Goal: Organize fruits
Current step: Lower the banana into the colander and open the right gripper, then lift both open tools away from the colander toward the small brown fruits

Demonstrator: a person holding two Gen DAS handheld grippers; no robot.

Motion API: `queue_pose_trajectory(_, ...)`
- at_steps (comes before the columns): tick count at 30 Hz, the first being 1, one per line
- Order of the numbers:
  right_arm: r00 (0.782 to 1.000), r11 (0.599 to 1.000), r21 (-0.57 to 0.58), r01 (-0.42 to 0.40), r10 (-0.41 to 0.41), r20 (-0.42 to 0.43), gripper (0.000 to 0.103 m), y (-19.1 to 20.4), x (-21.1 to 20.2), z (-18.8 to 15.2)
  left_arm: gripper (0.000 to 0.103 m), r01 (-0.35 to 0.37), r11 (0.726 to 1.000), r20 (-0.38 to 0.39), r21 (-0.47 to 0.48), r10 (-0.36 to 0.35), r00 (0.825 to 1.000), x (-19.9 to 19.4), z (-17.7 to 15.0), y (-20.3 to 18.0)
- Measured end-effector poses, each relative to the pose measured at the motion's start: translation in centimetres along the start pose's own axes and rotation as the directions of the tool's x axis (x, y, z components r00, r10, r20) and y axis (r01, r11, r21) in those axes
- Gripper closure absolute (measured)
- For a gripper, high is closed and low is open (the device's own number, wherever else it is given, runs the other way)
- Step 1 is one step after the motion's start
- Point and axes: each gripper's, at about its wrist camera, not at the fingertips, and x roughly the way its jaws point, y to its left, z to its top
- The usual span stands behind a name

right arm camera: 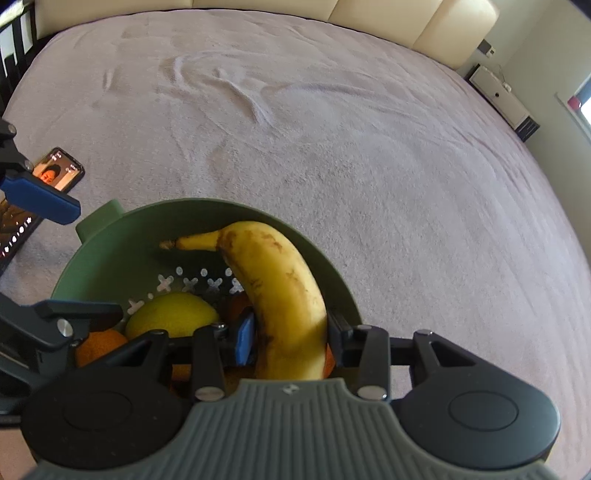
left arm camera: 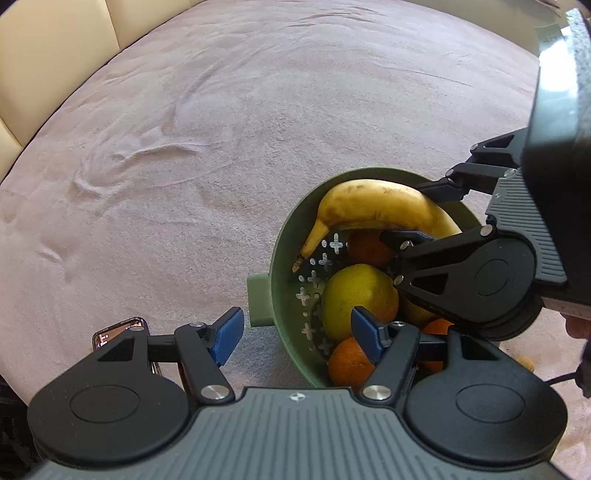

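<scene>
Right wrist view: right claw [right arm camera: 290,339] clasped banana [right arm camera: 280,295] at lower end, banana lying inside green colander [right arm camera: 107,258] on bed [right arm camera: 332,147]. Left claw [left arm camera: 297,334] spread wide, gripping nothing, straddling colander rim. Lemon [left arm camera: 354,295], oranges [left arm camera: 349,363] in colander. Phone [right arm camera: 57,170] nearby.

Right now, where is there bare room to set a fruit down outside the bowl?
The bedspread lies bare beyond the green bowl up to the cream headboard. Crowded: by the phone and inside the bowl, around the banana.
</scene>
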Motion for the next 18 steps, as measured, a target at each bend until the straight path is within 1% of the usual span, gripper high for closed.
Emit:
queue_pose_trajectory(5,1.0,1.0,0.024,-0.01,0.01,0.005,0.064,-0.2,-0.2,-0.1,0.025,-0.003,1.0,-0.002,0.001,0.003,1.0,0.0,0.0,-0.1)
queue_pose_trajectory(7,1.0,0.999,0.035,-0.014,0.013,0.009,0.06,-0.4,-0.6,-0.2,0.025,-0.004,1.0,0.005,0.006,0.004,1.0,-0.3,0.0,-0.2)
queue_pose_trajectory(9,1.0,0.999,0.05,-0.01,0.009,0.016,0.053,-0.6,-1.2,-0.3,0.025,-0.005,1.0,0.011,0.017,0.005,1.0,-0.5,0.0,-0.4)
queue_pose_trajectory(12,0.999,0.992,0.116,-0.044,0.04,0.035,0.047,-1.5,-2.3,-0.4,0.025,-0.001,0.999,0.017,0.036,0.001,1.0,-0.9,-0.1,-0.6)
queue_pose_trajectory(14,0.997,0.985,0.16,-0.056,0.048,0.055,0.046,-2.0,-3.4,-0.6,0.025,0.008,0.999,0.023,0.045,-0.009,1.0,-1.2,-0.1,-0.8)
queue_pose_trajectory(18,0.996,0.973,0.226,-0.045,0.025,0.09,0.044,-2.4,-5.7,-1.6,0.025,0.013,0.998,0.045,0.06,-0.016,0.999,-1.9,-0.2,-1.2)
